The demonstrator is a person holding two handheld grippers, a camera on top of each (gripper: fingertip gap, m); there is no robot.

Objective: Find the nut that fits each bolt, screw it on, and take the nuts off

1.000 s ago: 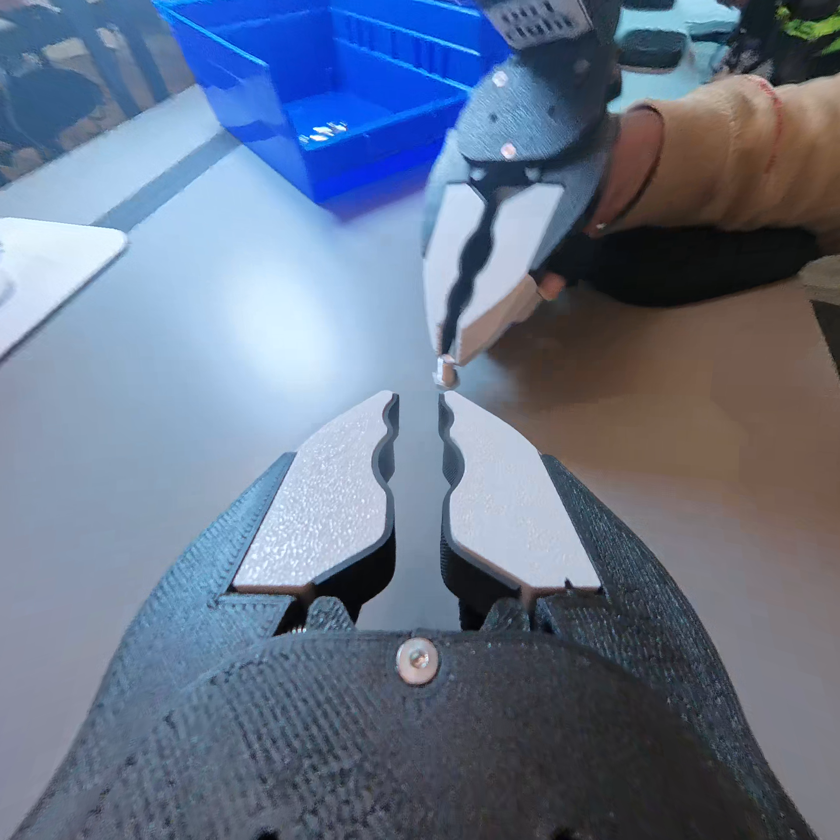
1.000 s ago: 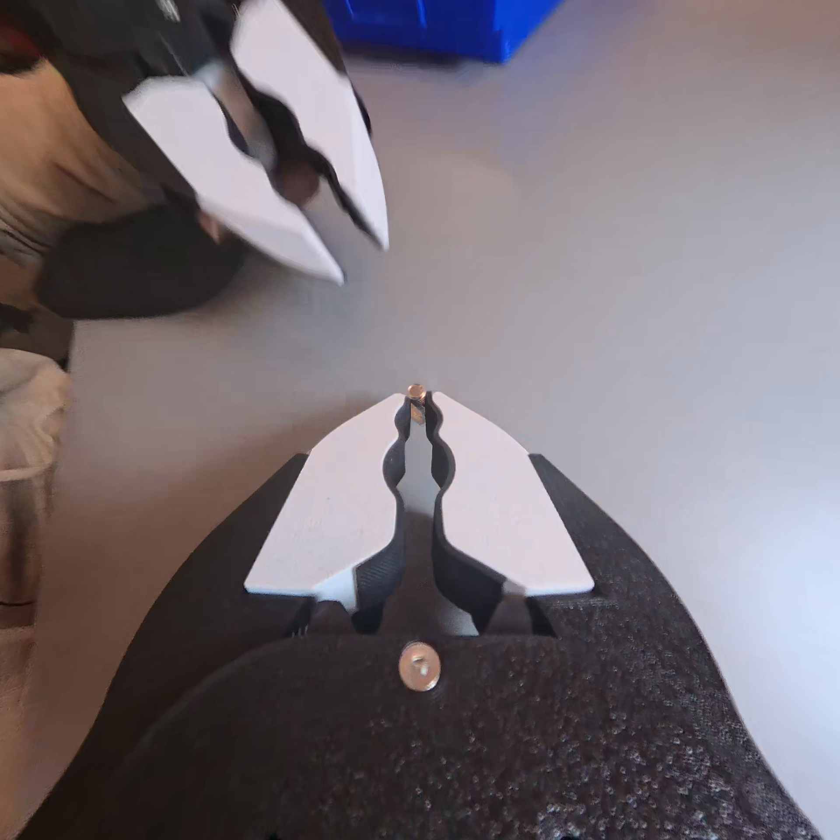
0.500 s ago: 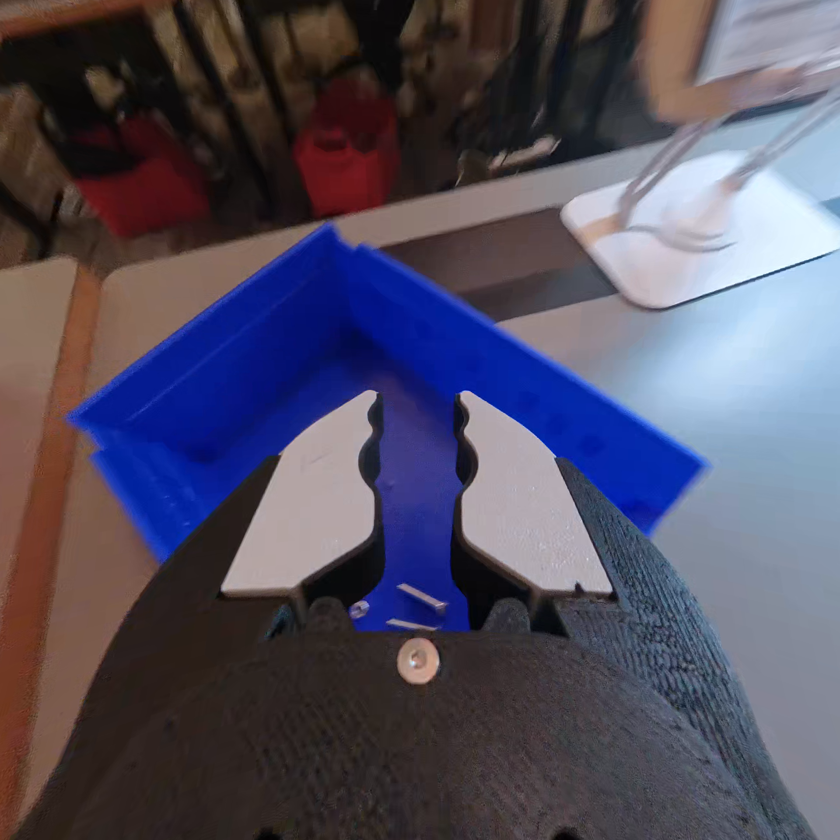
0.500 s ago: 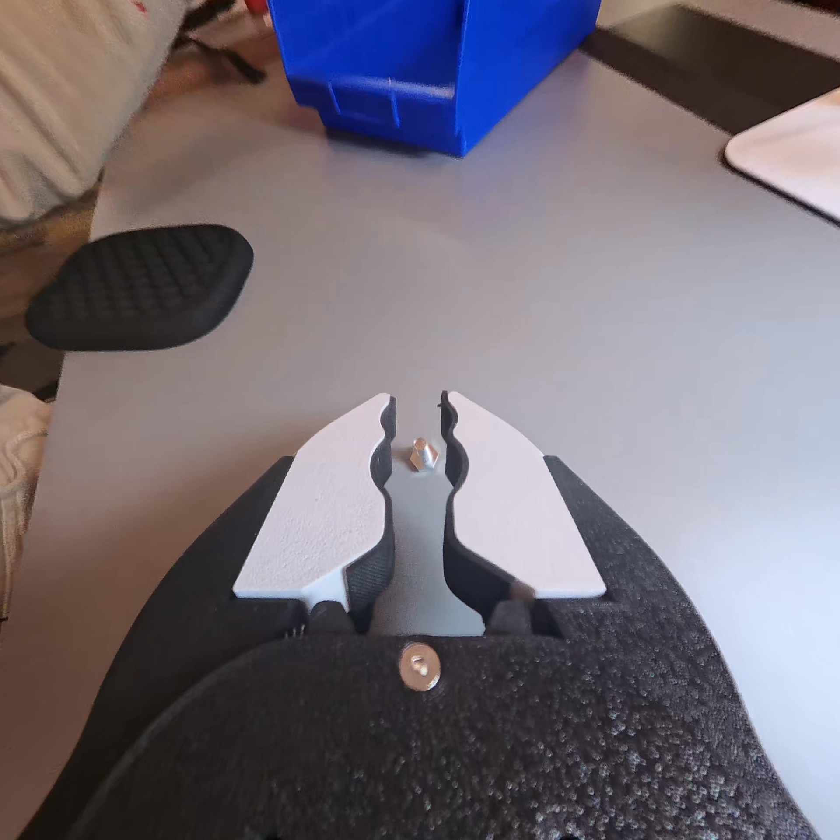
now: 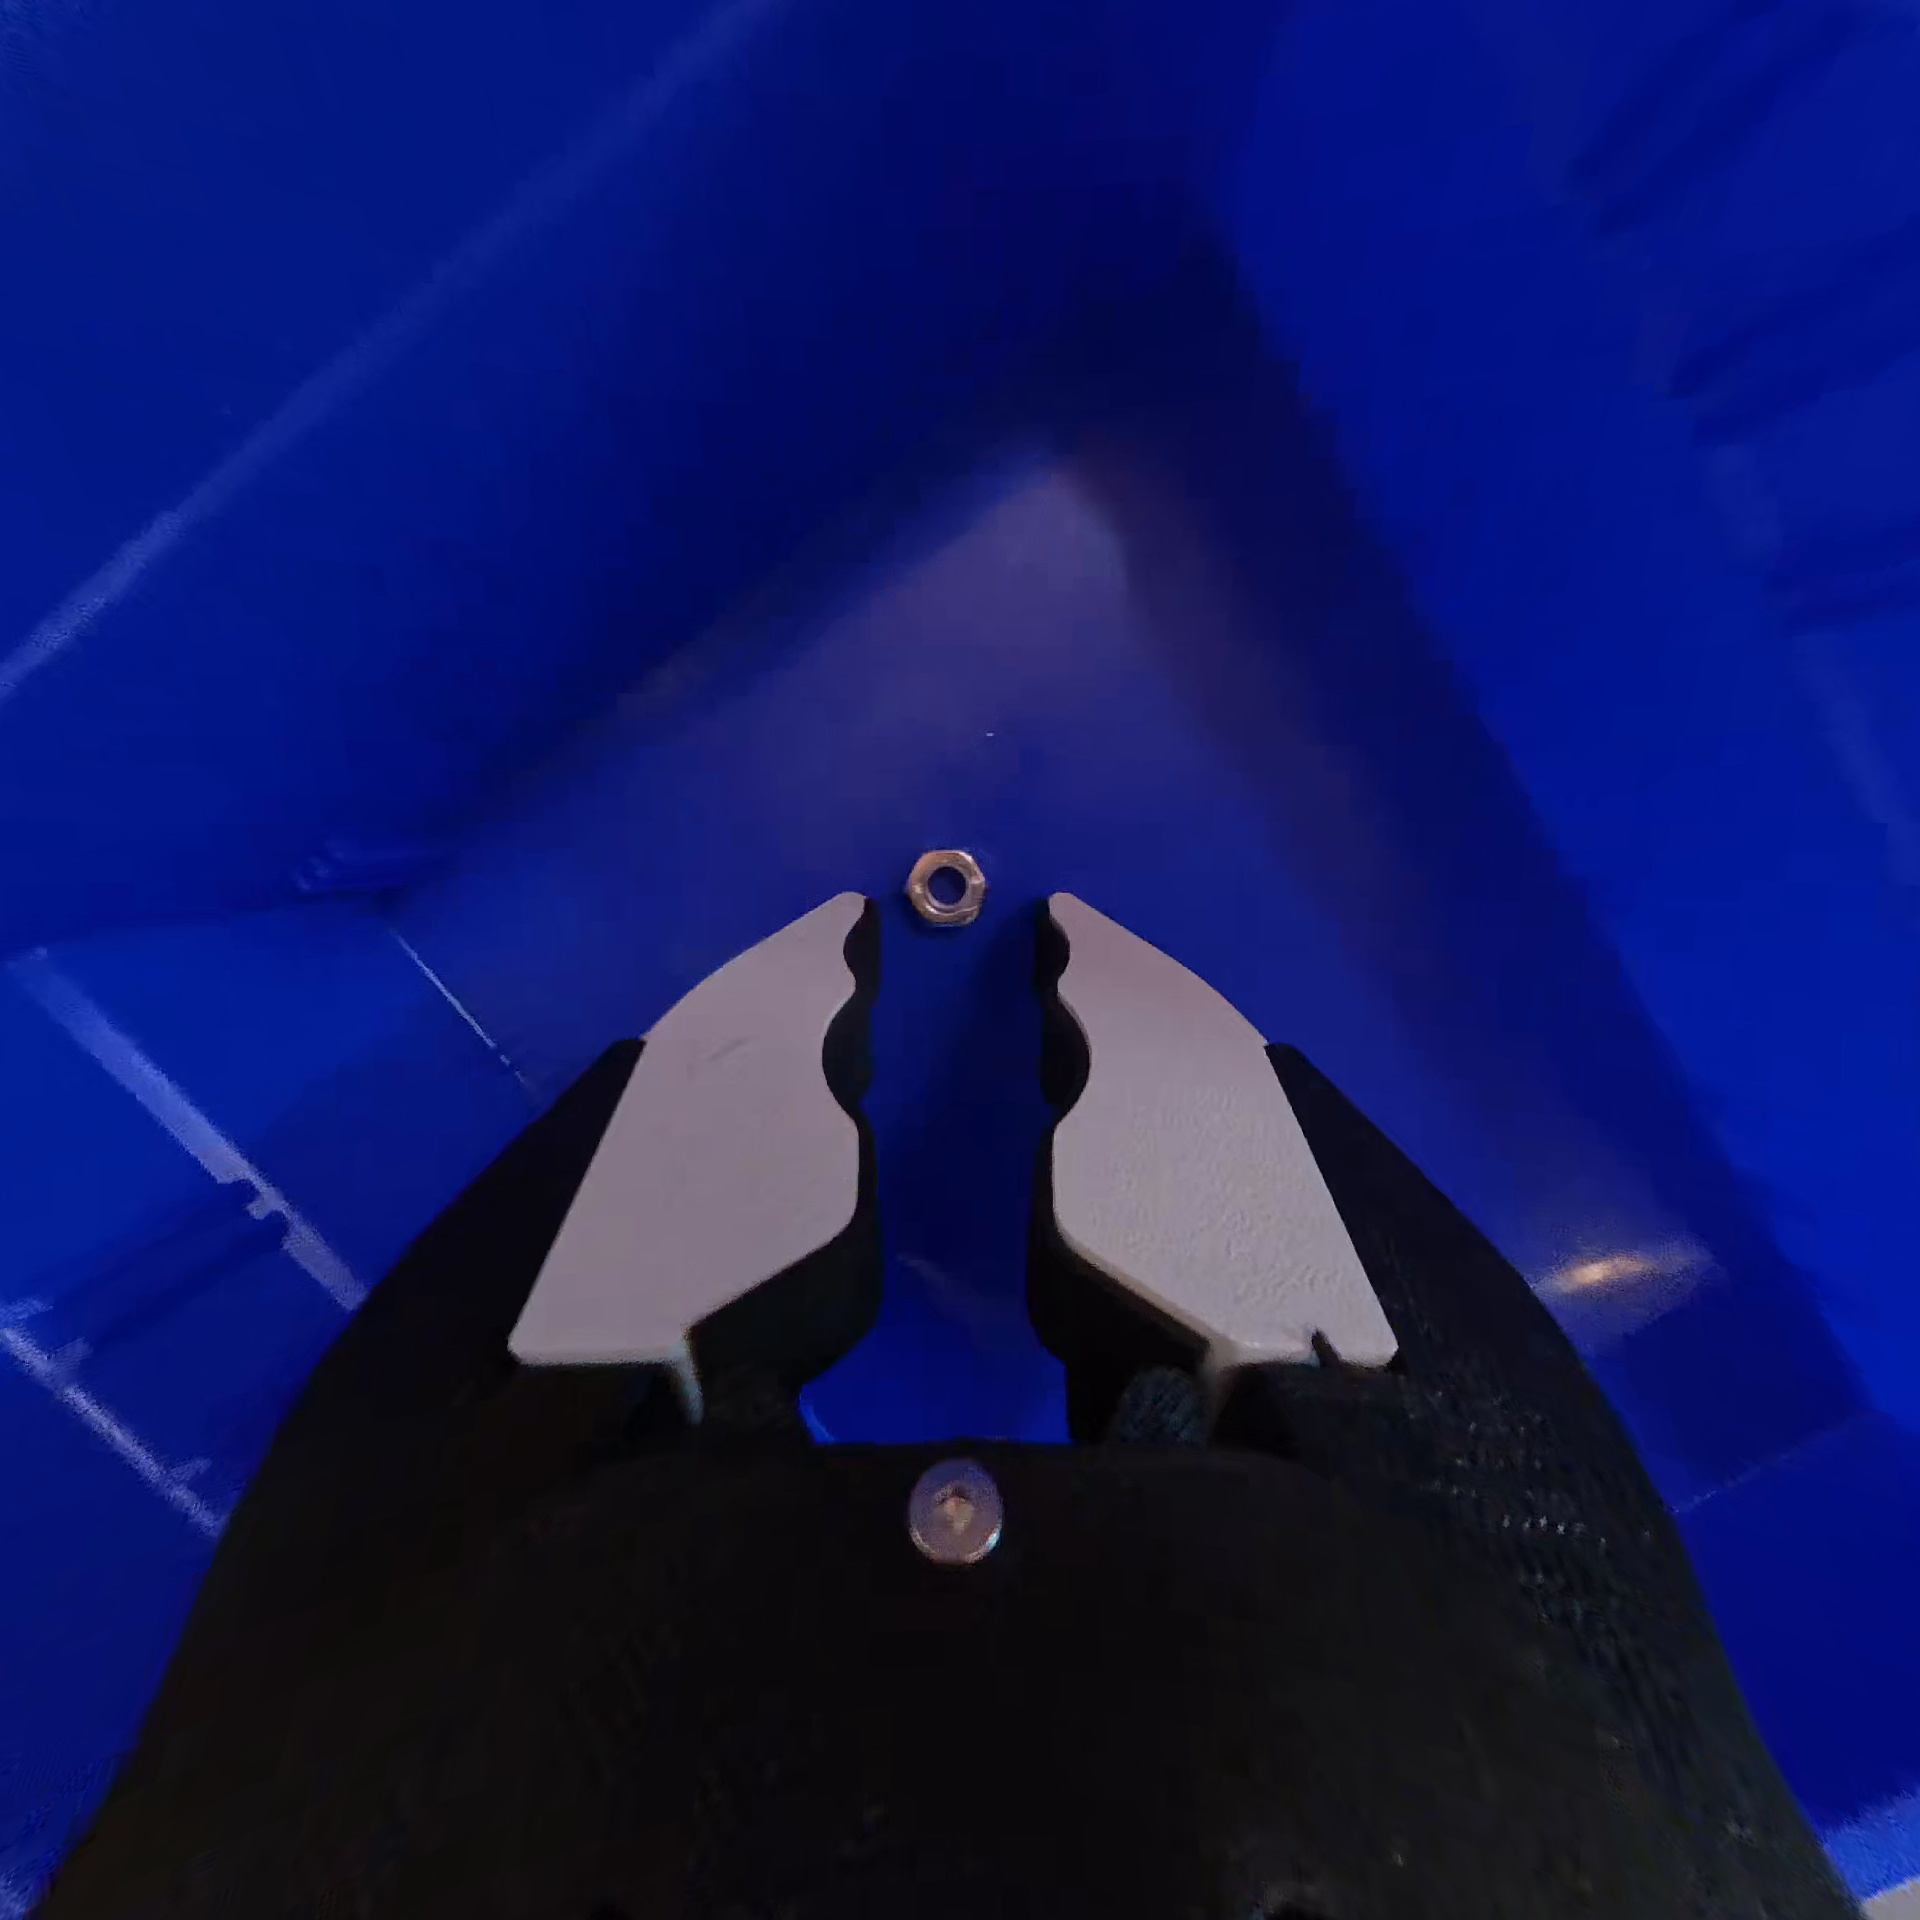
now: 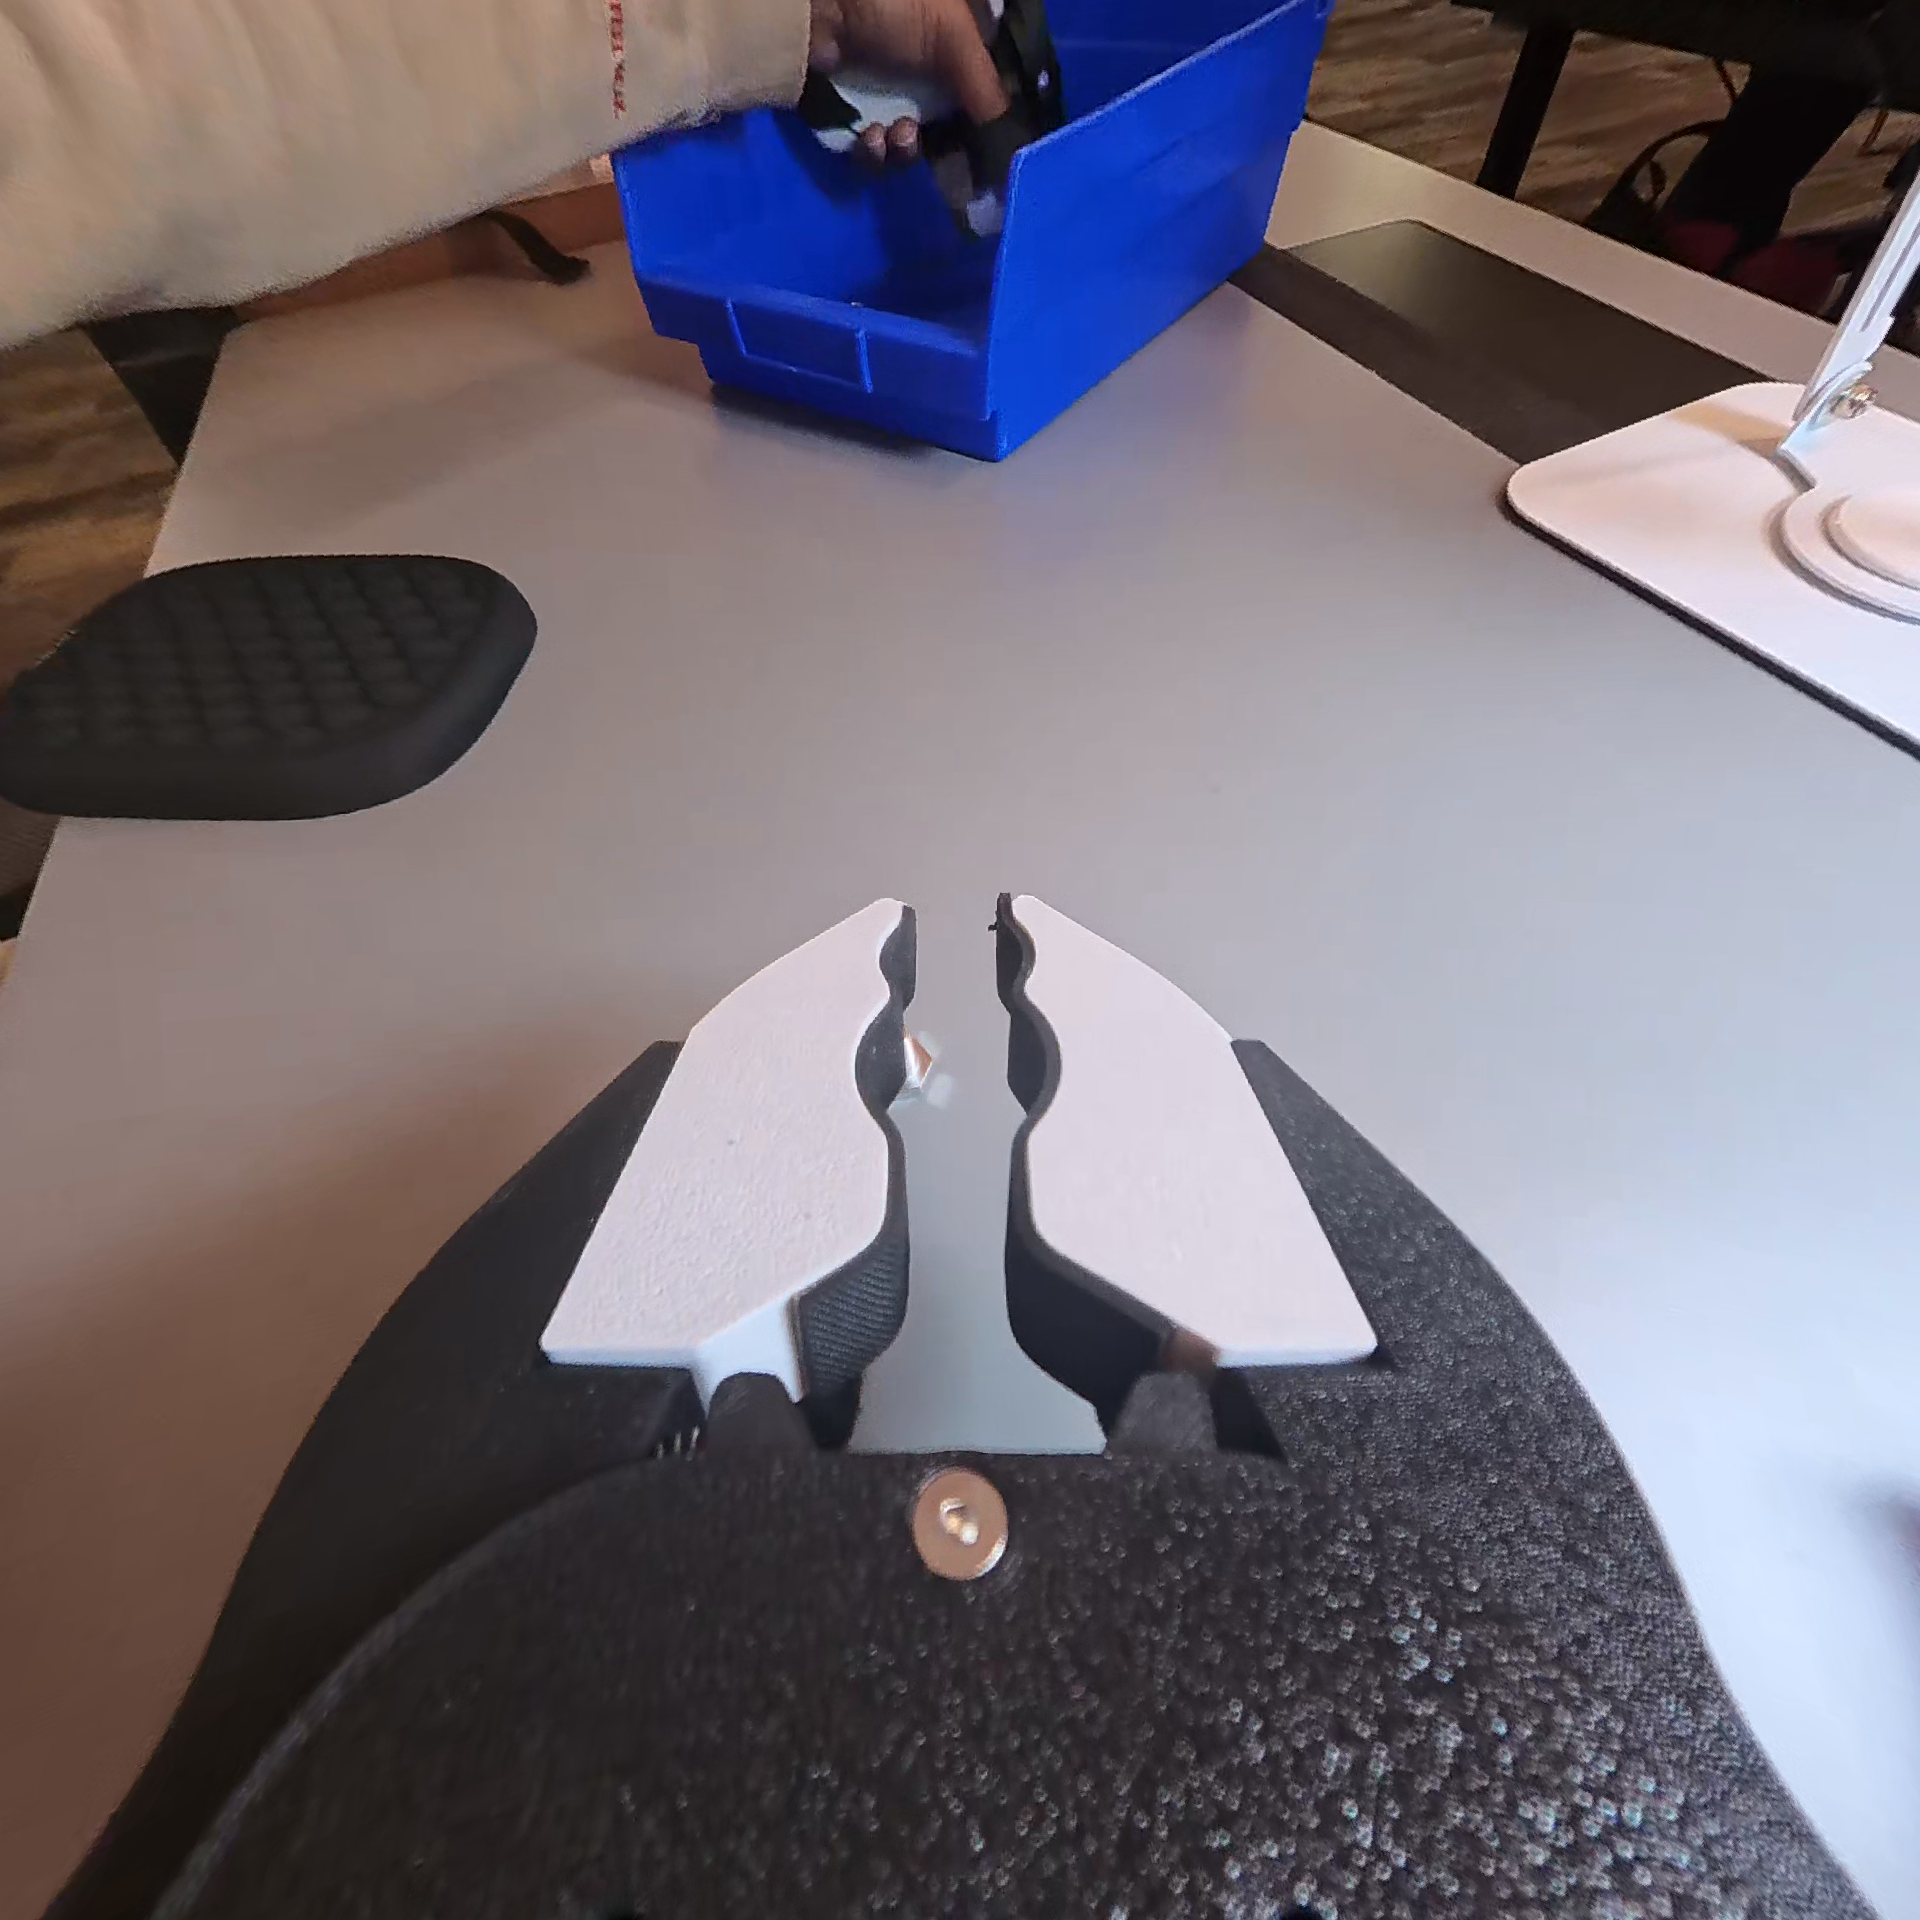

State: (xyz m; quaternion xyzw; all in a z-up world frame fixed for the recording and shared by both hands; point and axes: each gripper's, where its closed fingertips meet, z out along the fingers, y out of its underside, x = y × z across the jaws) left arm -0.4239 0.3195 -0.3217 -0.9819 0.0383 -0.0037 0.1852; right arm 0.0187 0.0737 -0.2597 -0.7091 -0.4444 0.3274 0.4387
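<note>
Left wrist view looks down into the blue bin (image 5: 623, 520), whose walls fill the frame on every side. The left gripper (image 5: 956, 904) has its jaws spread, nothing between them. A small silver hex nut (image 5: 943, 886) lies flat on the bin floor at twelve o'clock from the gripper, just beyond the fingertips (image 5: 847, 914) and centred on the gap, not touched by either.

In the right wrist view, the right gripper (image 6: 954, 914) hangs over the grey table (image 6: 1351, 831) with its jaws parted and gripping nothing. A small silver fastener (image 6: 920, 1065), a bolt or a nut, I cannot tell which, lies on the table seen through the gap, close against the inner edge of the left finger at about ten o'clock from the gap's middle; whether it touches the finger is unclear. The blue bin (image 6: 1091, 270) stands at twelve o'clock, well apart, with a person's hand (image 6: 914, 73) and pale sleeve (image 6: 312, 145) reaching into it from eleven o'clock. A black textured pad (image 6: 260, 686) lies at ten o'clock, and a white stand base (image 6: 1662, 520) at two o'clock.
</note>
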